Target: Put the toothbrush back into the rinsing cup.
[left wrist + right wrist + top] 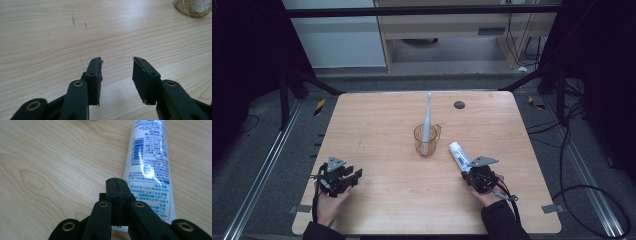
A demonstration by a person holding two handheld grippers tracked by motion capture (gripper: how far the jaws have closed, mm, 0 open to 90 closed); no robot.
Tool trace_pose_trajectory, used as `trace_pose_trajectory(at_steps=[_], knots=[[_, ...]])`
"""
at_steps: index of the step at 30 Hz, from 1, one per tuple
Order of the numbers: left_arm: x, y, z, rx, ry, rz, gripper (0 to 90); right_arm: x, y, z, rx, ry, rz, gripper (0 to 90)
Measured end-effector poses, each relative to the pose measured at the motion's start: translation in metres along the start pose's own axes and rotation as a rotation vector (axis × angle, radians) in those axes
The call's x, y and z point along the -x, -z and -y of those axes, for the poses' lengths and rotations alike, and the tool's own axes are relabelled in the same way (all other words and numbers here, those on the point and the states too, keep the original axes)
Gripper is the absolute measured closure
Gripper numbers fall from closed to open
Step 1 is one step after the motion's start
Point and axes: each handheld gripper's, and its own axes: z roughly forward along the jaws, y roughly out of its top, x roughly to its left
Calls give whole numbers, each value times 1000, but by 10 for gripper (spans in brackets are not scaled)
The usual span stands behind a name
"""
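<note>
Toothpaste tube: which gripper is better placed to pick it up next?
Right. The right gripper sits at the toothpaste tube, jaws shut beside it. The left gripper, jaws open, is far off across the table.

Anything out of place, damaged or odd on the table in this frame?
Nothing spilled or toppled. The toothbrush stands in the amber cup, and the toothpaste tube lies flat beside the shut right hand-held gripper, not clamped. One small oddity: the open left hand-held gripper has frayed pad edges at its tips.
</note>
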Motion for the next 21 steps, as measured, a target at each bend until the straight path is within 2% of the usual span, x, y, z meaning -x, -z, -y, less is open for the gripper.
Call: trace_pose_trajectory(at_steps=[11,21], knots=[[0,0,0,0,0,0,588,21,10,6,-7,-65,55,900],[0,0,0,0,-1,-1,589,39,6,8,-24,-97,117,900]])
